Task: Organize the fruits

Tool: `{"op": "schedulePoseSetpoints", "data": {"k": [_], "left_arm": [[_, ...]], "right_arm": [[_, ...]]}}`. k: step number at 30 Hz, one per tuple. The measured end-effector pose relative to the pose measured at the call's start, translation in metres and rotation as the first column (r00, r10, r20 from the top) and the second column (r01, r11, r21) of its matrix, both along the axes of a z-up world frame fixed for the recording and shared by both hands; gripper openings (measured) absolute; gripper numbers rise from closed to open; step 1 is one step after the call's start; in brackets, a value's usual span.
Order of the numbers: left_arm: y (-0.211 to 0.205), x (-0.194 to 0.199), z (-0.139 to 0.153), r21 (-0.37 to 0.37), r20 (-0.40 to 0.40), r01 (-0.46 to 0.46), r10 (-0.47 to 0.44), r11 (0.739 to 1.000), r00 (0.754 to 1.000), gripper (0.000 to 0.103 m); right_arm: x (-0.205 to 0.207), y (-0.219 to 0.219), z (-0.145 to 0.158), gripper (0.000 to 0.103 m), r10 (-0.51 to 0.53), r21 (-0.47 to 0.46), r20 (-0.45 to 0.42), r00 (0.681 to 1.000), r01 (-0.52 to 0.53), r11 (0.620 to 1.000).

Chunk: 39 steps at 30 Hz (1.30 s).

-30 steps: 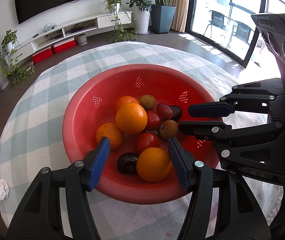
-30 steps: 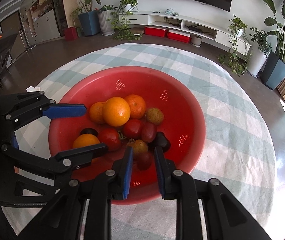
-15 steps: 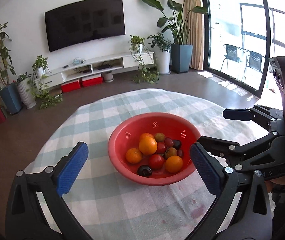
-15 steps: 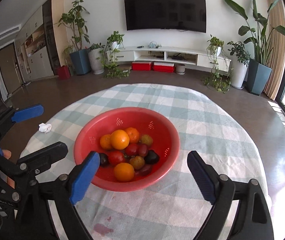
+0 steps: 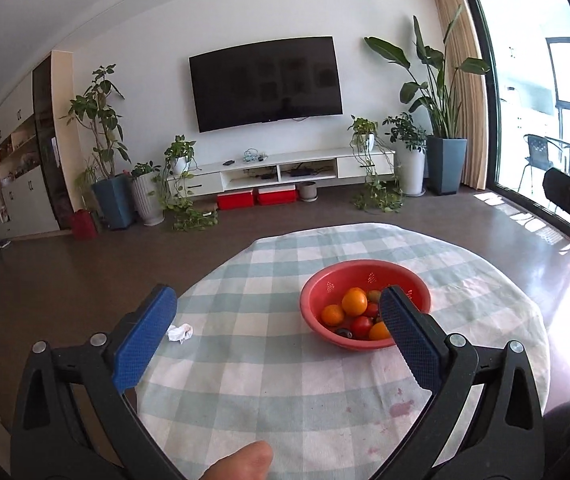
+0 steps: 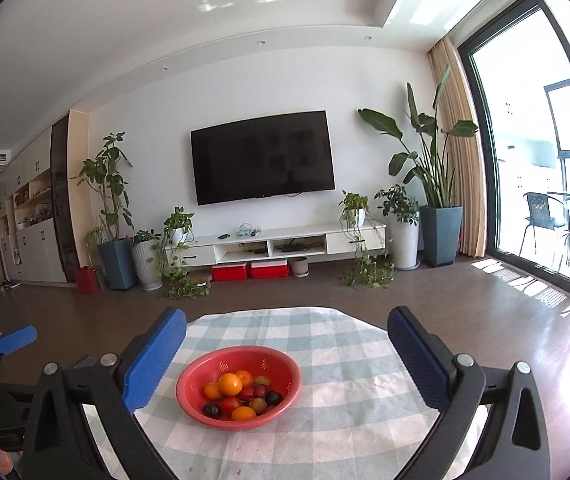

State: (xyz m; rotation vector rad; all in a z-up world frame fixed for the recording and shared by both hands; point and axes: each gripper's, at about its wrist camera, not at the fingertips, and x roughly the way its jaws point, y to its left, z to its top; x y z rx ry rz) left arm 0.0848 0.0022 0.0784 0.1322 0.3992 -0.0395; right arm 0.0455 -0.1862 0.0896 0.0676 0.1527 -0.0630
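Left wrist view: left gripper point(image 5: 273, 322) held above the checked tablecloth point(image 5: 269, 384), jaws spread wide, nothing between them. Red bowl point(image 5: 317, 300) of fruit sits right of centre on the cloth, partly behind the right blue pad; crumpled white tissue point(image 5: 180, 332) lies near the left pad. Right wrist view: right gripper point(image 6: 287, 354) jaws opening, empty; the bowl point(image 6: 201, 372) sits on the cloth between the pads, holding oranges point(image 6: 230, 384) and dark and red fruits.
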Motion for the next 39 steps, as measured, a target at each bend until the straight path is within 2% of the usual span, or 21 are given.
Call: {"op": "schedulePoseSetpoints", "data": {"k": [4,8,16,24,32,39], "left_arm": [[0.007,-0.014,0.0,-0.018,-0.037,-0.014,0.013,1.0,0.999,0.103],[0.01,-0.021,-0.01,-0.03,-0.105,-0.025,0.021,0.999,0.994,0.103],[0.004,-0.024,-0.04,-0.067,-0.204,0.007,-0.02,0.998,0.979,0.103],[0.001,-0.005,-0.074,-0.079,-0.281,-0.002,-0.02,0.997,0.96,0.103],[-0.002,0.006,-0.101,-0.083,-0.348,0.0,-0.029,0.997,0.937,0.103],[-0.002,0.008,-0.108,-0.086,-0.361,0.001,-0.032,0.996,0.932,0.103]], "right_arm": [[-0.024,0.011,0.013,0.103,-0.003,-0.059,0.008,1.0,0.004,0.998],[-0.032,0.014,0.01,0.103,-0.008,-0.08,-0.072,0.997,0.002,0.997],[-0.031,0.013,-0.029,0.103,-0.013,-0.048,-0.195,0.981,0.004,0.999],[-0.02,0.015,-0.073,0.103,-0.041,-0.057,-0.328,0.944,0.024,0.998],[-0.013,0.01,-0.096,0.103,-0.05,-0.036,-0.4,0.915,0.039,0.999],[-0.012,0.014,-0.102,0.103,-0.04,-0.036,-0.415,0.909,0.027,0.999]]}}
